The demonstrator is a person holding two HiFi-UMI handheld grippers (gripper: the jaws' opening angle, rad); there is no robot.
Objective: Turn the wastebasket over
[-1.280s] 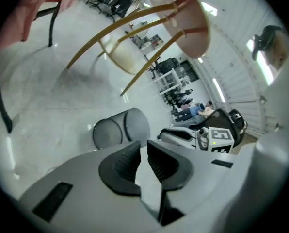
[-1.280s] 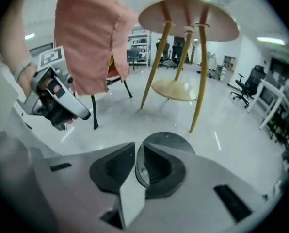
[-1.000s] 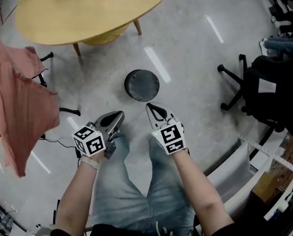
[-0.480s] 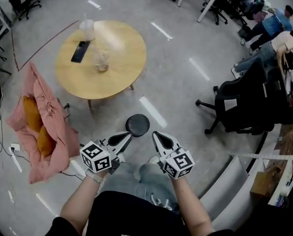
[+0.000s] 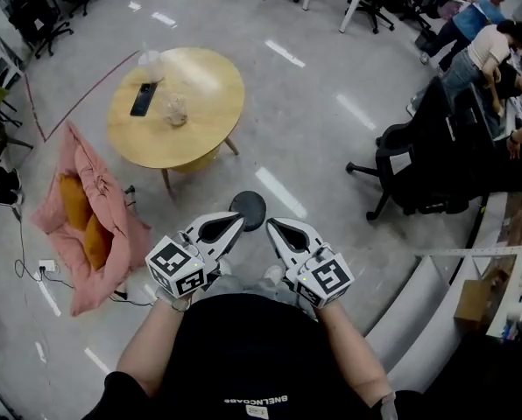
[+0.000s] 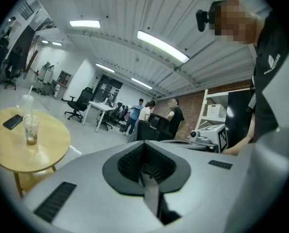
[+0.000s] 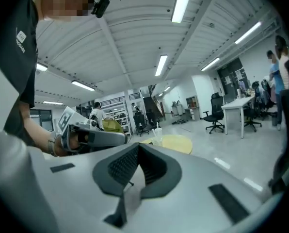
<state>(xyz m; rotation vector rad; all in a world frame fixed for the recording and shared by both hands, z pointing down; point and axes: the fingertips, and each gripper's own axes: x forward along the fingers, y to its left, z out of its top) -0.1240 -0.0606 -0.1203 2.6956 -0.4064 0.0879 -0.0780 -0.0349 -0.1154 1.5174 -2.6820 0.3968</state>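
Note:
The wastebasket (image 5: 248,209) is a dark round thing on the grey floor, seen from straight above as a flat closed disc. It stands alone, well below and just beyond both grippers. My left gripper (image 5: 236,220) is held up in front of my body, shut, with nothing between its jaws. Beside it my right gripper (image 5: 273,226) is shut and empty too. In the left gripper view the jaws (image 6: 147,168) point level across the room, and in the right gripper view the jaws (image 7: 134,177) do the same. The basket shows in neither gripper view.
A round wooden table (image 5: 200,121) with a phone and cups stands beyond the basket. A pink cloth (image 5: 99,234) over orange cushions lies at the left, cables beside it. A black office chair (image 5: 419,160) and several people are at the right, near a white rail (image 5: 436,304).
Both grippers have risen high above the floor and away from the wastebasket, and the head camera has risen with them. The basket stays where it was on the floor.

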